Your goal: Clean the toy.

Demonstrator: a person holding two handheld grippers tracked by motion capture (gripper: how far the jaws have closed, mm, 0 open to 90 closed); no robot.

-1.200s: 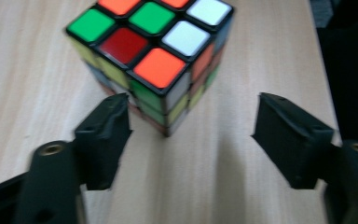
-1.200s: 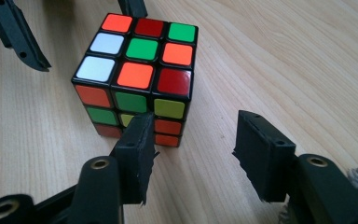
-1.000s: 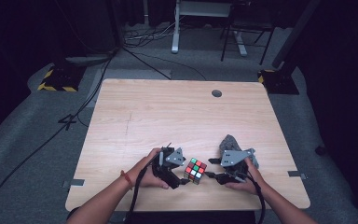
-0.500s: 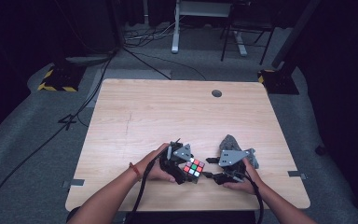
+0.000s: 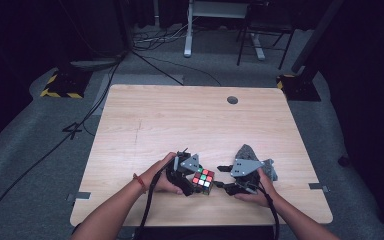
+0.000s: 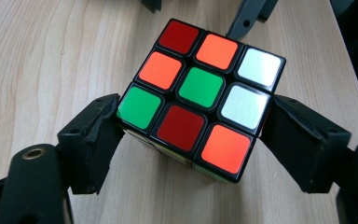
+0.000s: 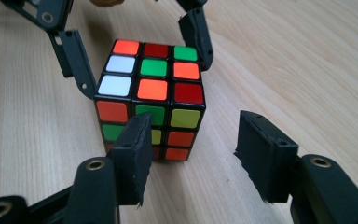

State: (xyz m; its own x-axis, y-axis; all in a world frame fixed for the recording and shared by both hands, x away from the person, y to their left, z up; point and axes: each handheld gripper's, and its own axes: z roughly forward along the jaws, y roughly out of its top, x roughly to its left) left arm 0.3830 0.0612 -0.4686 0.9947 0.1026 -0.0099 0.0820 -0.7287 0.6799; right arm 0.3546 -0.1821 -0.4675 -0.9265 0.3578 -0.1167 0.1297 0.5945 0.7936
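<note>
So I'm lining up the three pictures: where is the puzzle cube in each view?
High view: the cube sits near the table's front edge, at the left gripper.
Left gripper view: cube centre, clamped by both black jaws.
Right gripper view: cube upper centre, beyond the right gripper.
Shared landmark: its green centre sticker.

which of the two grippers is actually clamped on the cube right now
The left gripper: its jaws press the Rubik's cube on both sides. The right gripper stands open just short of it.

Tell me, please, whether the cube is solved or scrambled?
Scrambled: the cube's top face mixes red, orange, white and green stickers.
</note>
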